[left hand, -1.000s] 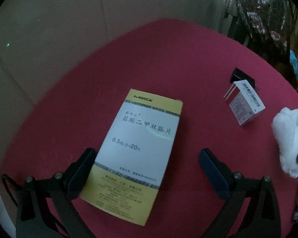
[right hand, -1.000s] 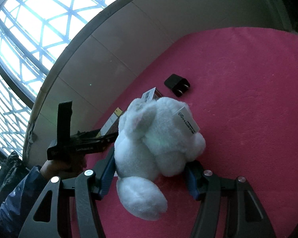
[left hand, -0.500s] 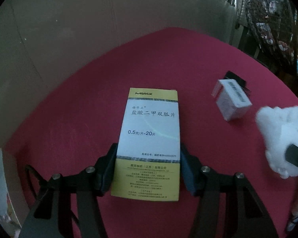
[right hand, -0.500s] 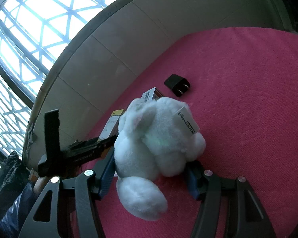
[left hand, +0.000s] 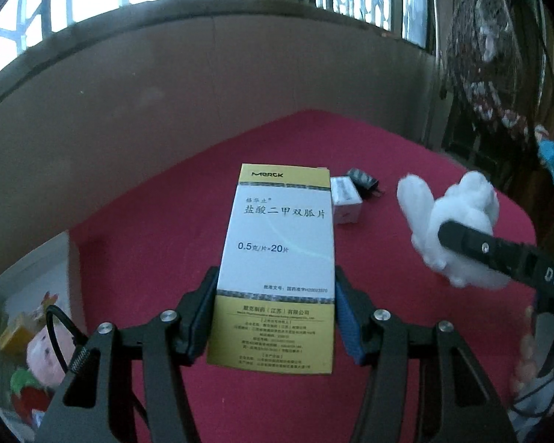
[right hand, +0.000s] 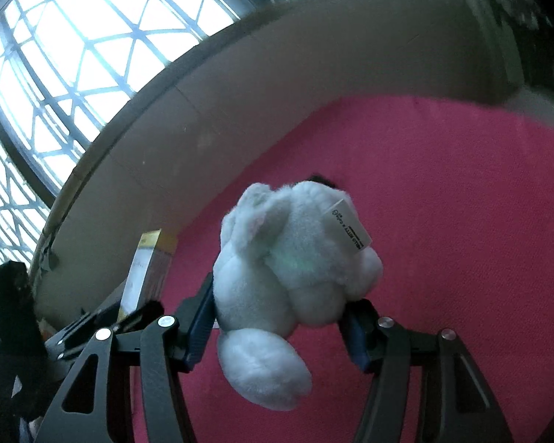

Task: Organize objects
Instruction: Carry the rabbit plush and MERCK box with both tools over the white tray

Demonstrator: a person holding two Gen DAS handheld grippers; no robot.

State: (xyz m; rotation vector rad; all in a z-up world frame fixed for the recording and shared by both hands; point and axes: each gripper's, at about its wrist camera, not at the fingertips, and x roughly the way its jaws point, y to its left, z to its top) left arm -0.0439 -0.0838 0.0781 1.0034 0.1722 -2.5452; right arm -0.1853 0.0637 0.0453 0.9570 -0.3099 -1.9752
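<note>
The left gripper point(left hand: 275, 317) pinches a flat, rectangular cardboard medicine box point(left hand: 277, 258) by its long edges, its dark pads pressed against both sides; the box has a smooth white face printed with black characters, yellow bands at top and bottom, and it is held clear of the red felt-like tabletop point(left hand: 158, 243), which has a fine napped texture. Further back on that cloth lie a small white cuboid box point(left hand: 345, 205) and, touching its far corner, a black charger plug point(left hand: 363, 181) with short metal prongs. The right gripper point(right hand: 280, 326) is clamped on a white plush toy point(right hand: 291, 258), its blue-padded fingers point(right hand: 199, 317) sinking into the fluffy pile on both flanks; the toy is rounded and lumpy, with a stubby limb hanging below the jaws and a stiff white sewn-in label point(right hand: 349, 227) standing off its top. It hangs above the cloth. Behind the table rises a smooth, matte beige wall point(left hand: 166, 92), and over it a window with a dark lattice grille point(right hand: 55, 55).
</note>
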